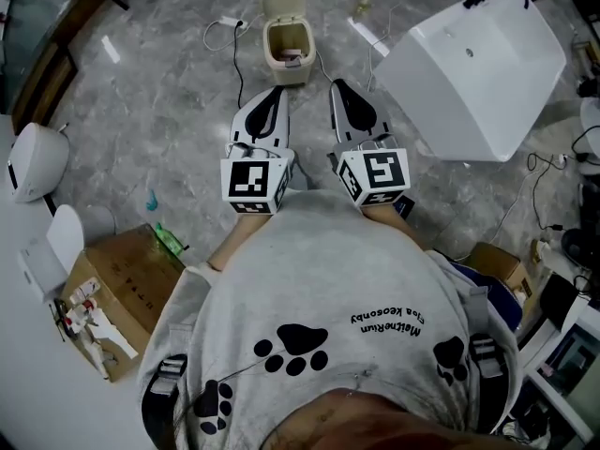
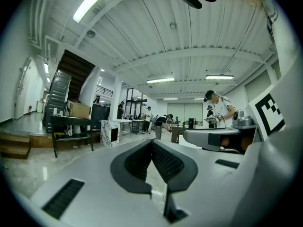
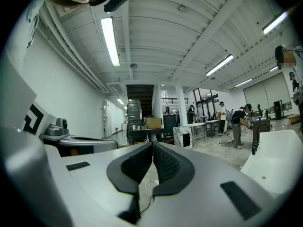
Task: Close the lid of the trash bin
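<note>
The small beige plastic trash bin (image 1: 286, 54) is found on the grey floor (image 1: 169, 111), its hinged lid (image 1: 283, 3) raised upright. The left gripper (image 1: 272, 92) and right gripper (image 1: 338, 84) are held near the bin, jaws pressed together on nothing. The lid is judged light and stiff; its top edge should be pushed

One trash bin (image 1: 286, 43) stands far in the middle, one large white tub (image 1: 478, 68) far right. There are two cardboard boxes, the left box (image 1: 127, 284) and the right box (image 1: 499, 263), and two grippers, the left gripper (image 1: 272, 94) and the right gripper (image 1: 339, 86).
</note>
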Demonstrator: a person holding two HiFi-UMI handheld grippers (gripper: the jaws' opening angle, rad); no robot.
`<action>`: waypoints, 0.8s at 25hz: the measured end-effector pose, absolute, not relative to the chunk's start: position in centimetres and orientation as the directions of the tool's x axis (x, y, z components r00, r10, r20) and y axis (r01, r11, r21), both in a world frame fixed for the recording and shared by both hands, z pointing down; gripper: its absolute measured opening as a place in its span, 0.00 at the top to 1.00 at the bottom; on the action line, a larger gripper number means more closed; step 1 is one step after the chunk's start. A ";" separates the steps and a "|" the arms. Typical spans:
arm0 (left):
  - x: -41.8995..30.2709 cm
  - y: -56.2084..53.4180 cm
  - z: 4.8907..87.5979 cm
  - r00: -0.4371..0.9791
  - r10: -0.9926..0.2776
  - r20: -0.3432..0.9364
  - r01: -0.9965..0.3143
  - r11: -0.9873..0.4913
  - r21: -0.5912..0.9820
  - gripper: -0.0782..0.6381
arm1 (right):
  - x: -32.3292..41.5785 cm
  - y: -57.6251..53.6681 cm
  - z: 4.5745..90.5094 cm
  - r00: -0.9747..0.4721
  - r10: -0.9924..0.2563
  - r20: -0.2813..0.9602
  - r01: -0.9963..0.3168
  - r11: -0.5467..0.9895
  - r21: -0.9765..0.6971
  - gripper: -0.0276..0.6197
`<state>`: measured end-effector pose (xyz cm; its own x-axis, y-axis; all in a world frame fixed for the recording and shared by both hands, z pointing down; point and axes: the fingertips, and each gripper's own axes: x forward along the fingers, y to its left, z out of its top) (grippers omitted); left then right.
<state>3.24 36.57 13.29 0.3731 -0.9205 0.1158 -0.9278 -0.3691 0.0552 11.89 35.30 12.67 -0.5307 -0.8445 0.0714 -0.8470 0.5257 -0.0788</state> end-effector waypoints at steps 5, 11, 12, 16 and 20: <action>0.3 30.8 12.9 0.398 -0.911 0.110 -0.917 -0.396 0.044 0.86 | 9.2 29.9 12.4 -0.505 -0.861 0.064 -0.862 0.499 -0.083 0.91; -1.9 26.0 13.3 0.423 -0.899 0.117 -0.906 -0.420 0.049 0.86 | 7.3 25.3 12.7 -0.472 -0.879 0.065 -0.880 0.465 -0.093 0.91; -2.1 25.6 13.5 0.426 -0.896 0.121 -0.904 -0.423 0.052 0.86 | 7.1 25.0 12.9 -0.468 -0.881 0.071 -0.882 0.461 -0.095 0.91; -2.9 24.5 14.4 0.432 -0.892 0.137 -0.902 -0.425 0.074 0.86 | 6.8 23.7 13.8 -0.456 -0.885 0.098 -0.889 0.447 -0.101 0.91; -3.8 23.0 15.2 0.426 -0.893 0.148 -0.905 -0.415 0.097 0.86 | 6.1 22.1 14.3 -0.462 -0.880 0.112 -0.886 0.453 -0.098 0.91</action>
